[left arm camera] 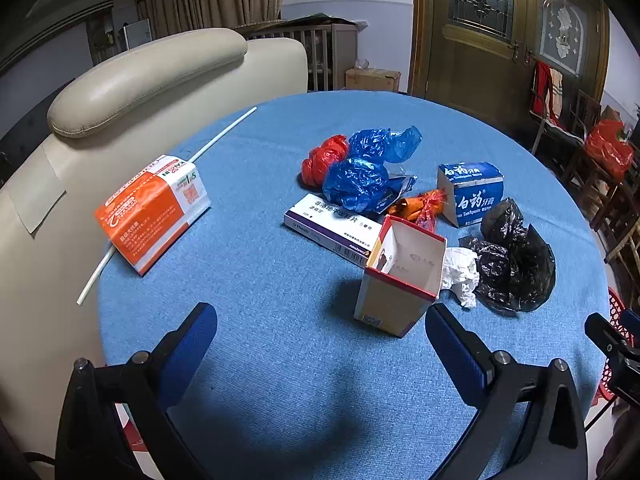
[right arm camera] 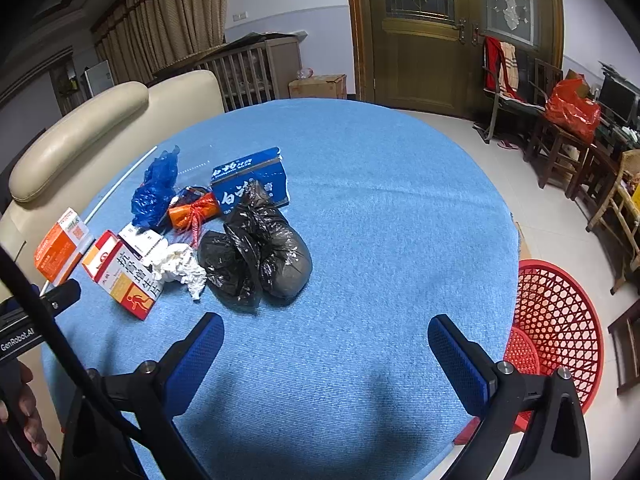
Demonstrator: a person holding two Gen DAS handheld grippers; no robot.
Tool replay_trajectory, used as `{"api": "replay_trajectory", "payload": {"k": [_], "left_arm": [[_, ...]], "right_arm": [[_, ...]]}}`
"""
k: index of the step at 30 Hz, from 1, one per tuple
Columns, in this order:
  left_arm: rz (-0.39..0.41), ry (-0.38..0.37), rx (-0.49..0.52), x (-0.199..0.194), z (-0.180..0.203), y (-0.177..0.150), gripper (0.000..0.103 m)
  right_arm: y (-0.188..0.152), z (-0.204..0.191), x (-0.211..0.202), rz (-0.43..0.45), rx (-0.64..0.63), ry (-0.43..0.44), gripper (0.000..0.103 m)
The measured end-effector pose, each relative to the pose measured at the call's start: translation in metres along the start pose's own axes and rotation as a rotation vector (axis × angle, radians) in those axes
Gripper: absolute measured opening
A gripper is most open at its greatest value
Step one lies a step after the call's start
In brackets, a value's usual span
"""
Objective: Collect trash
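blue round table (left arm camera: 280, 360) holds a trash pile, both grippers hovering with jaws spread and empty; left gripper (left arm camera: 320, 320) should straddle the open box (left arm camera: 400, 276) just ahead, squeeze gently, then carry it toward the red basket (right arm camera: 560, 312) beside the table.

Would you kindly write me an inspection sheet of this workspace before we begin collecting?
Surface: round table under blue cloth.
Job's things: black bag, crumpled tissue, open carton, toothpaste box, blue bag, red bag, orange box, white tube.
Clutter: nothing seen.
Grippers: left gripper and right gripper open, empty.
Cables: black cable crosses right view.
Surroundings: red basket on floor, cream chair.
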State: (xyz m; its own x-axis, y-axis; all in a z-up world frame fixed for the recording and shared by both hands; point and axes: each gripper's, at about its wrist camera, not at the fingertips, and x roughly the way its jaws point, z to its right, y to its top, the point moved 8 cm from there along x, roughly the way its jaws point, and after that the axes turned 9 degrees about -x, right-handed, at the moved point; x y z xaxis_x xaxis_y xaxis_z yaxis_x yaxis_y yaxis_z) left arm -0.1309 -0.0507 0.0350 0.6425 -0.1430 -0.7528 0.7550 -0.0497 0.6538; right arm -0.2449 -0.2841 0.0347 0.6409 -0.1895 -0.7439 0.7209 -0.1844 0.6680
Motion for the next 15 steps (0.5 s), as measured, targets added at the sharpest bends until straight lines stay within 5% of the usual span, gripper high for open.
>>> {"api": "replay_trajectory", "payload": {"k": [15], "left_arm": [[-0.072, -0.074, 0.011, 0.025, 0.02, -0.001, 0.103]], "right_arm": [[-0.001, -0.001, 0.016, -0.025, 0.017, 0.04, 0.103]]}}
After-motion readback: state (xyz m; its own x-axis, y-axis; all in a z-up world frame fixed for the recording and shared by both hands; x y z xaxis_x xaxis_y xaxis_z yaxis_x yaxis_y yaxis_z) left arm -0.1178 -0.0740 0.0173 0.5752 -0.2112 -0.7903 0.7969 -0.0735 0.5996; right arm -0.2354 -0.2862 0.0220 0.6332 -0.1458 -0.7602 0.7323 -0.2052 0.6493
